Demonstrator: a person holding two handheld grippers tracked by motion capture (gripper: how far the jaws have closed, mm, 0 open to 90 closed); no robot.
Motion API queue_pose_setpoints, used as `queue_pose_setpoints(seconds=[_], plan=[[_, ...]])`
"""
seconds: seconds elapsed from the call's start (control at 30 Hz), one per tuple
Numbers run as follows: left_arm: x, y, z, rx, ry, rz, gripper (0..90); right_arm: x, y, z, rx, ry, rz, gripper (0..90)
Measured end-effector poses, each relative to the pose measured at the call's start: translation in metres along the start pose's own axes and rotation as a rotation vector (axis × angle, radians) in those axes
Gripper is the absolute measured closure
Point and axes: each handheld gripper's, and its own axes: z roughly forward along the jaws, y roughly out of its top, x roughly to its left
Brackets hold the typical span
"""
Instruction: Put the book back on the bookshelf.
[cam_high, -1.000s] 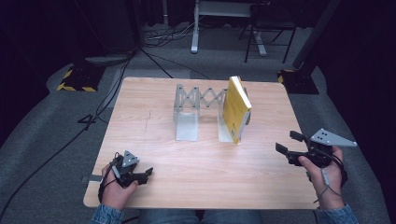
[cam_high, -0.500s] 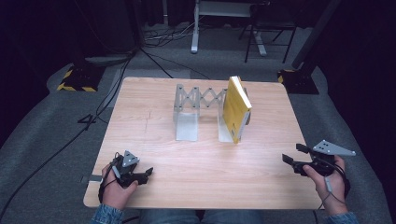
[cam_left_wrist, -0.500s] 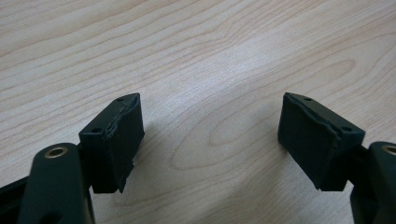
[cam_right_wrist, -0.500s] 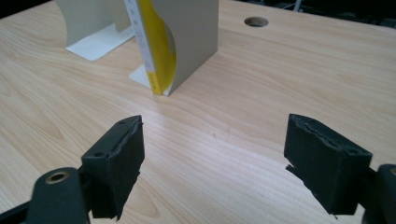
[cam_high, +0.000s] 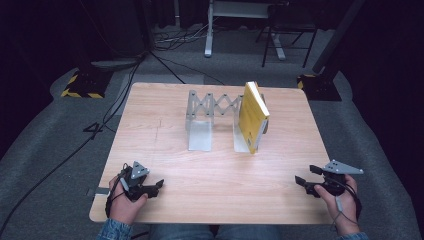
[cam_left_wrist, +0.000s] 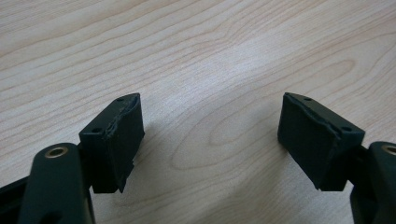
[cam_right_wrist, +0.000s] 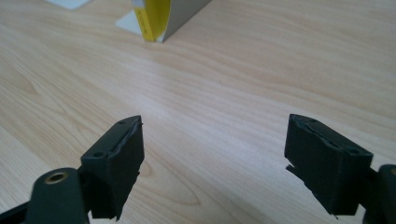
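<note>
The lower half of the counter lies bare across the middle of the high view, an open lane between the left claw at lower left and the right claw at lower right. Above centre, the folding metal rack and the yellow book leaning against its right end block the way. Between the rack's two plates a narrow gap stays free.
</note>
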Motion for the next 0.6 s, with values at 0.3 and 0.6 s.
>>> queue_pose_setpoints(seconds=[0.3,0.6], plan=[[0.0,0.0,0.0,0.0,0.001,0.001,23.1,0.006,-0.016,0.013,0.051,0.023,-0.006,18.0],[0.0,0.0,0.0,0.0,0.001,0.0,23.1,0.014,-0.022,0.025,0.091,0.011,-0.059,15.8]])
